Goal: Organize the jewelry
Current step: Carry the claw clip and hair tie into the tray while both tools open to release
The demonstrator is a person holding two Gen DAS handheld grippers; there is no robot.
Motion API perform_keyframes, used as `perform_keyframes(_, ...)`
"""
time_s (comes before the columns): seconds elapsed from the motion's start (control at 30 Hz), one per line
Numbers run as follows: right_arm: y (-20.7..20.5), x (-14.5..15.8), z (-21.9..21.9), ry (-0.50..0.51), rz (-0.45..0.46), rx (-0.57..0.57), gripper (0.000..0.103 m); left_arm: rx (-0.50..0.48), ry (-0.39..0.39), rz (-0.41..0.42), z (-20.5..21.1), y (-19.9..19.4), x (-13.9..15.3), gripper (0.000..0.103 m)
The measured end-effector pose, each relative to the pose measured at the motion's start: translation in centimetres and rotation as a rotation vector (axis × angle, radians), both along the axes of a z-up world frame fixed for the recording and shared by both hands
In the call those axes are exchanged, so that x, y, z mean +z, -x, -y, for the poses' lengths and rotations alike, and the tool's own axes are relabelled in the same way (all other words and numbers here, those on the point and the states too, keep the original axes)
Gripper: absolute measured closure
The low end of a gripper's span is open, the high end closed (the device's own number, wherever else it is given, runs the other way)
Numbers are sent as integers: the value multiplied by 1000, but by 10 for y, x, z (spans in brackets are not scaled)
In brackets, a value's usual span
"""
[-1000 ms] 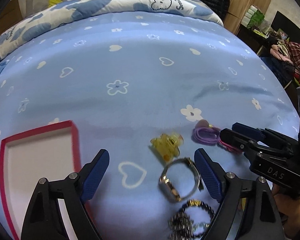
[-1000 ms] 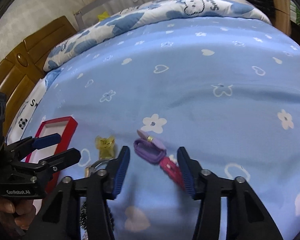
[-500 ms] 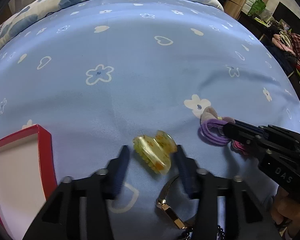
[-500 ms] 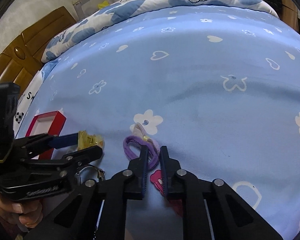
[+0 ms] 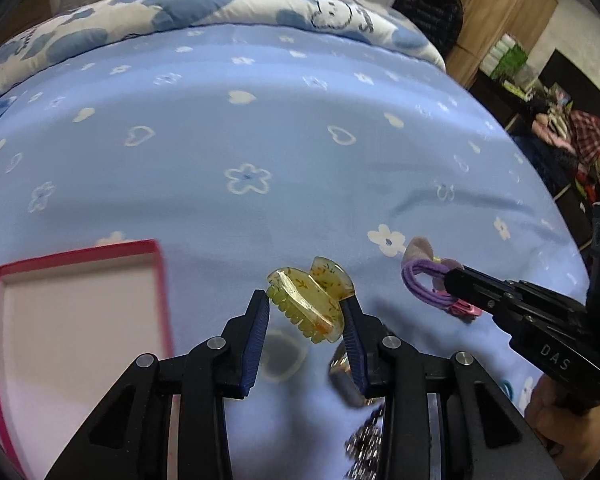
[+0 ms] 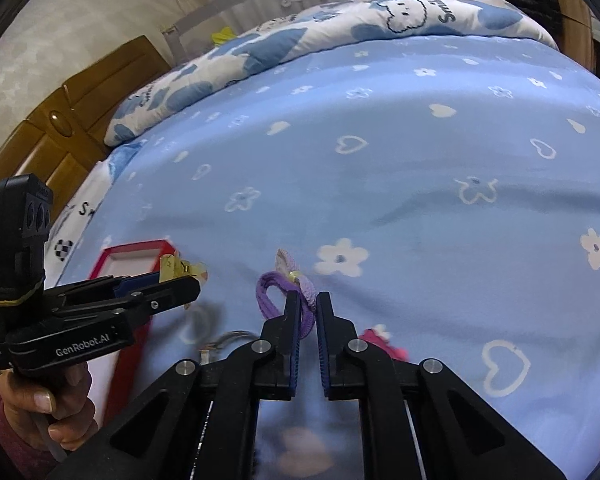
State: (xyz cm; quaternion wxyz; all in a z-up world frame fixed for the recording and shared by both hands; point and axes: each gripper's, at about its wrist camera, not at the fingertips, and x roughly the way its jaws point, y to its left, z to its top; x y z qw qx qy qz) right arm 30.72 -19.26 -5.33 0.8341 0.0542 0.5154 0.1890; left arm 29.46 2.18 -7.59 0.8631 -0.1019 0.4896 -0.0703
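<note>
A: Both tongs have something. Left tongs (image 5: pixel 305 312) are clenched on the yellow hair claw (image 5: pixel 310 304), which hangs clear of the bed sheet (image 5: pixel 260 140)

B: And the right tongs (image 6: pixel 309 312)?

A: Pinched tight on the purple hair tie (image 6: pixel 278 294), its loop sticking out to the left of the pads and looking lifted off the sheet

B: Where's the red box (image 5: pixel 76 320)?

A: Low on the left in the left wrist view, on the sheet, lid off. What shows of its pale inside is bare; I see nothing in it

B: So nothing is sorted yet?

A: That's my reading: two pieces picked up, none delivered. Other pieces lie on the sheet near the tongs: a gold watch (image 5: pixel 342 376), blurred, just below the claw, a dark beaded chain (image 5: pixel 366 440) under it, and a pink clip (image 6: pixel 382 342) just right of the right tongs

B: What's left, then?

A: Carrying these two across to the box, then returning for the watch, chain and clip
</note>
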Motion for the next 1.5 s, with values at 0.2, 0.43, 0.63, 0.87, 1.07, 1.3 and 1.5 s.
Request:
perform_keyframes(0.2, 11, 9, -28, -30, 13, 38, 96, 51, 23, 32, -30, 45, 17, 68)
perform_keyframes(0.43, 23, 11, -68, -60, 5, 82, 96, 108, 25, 51, -72, 93, 36, 68)
perform_keyframes(0.63, 32, 10, -111, -89, -2, 139, 96, 151, 32, 41, -106, 117, 45, 68)
perform_keyframes(0.87, 34, 5, -151, -99, -13, 171, 96, 180, 8, 27, -130, 127, 47, 68)
perform_keyframes(1.07, 28, -9, -183, -91, -35, 184, 96, 182, -31, -22, -145, 113, 35, 68)
perform_keyframes(1.3, 15, -31, -217, -57, -73, 208, 96, 181, -79, -77, -155, 89, 20, 68)
perform_keyframes(1.5, 7, -47, -229, -10, -97, 220, 96, 182, -98, -118, -153, 73, 4, 68)
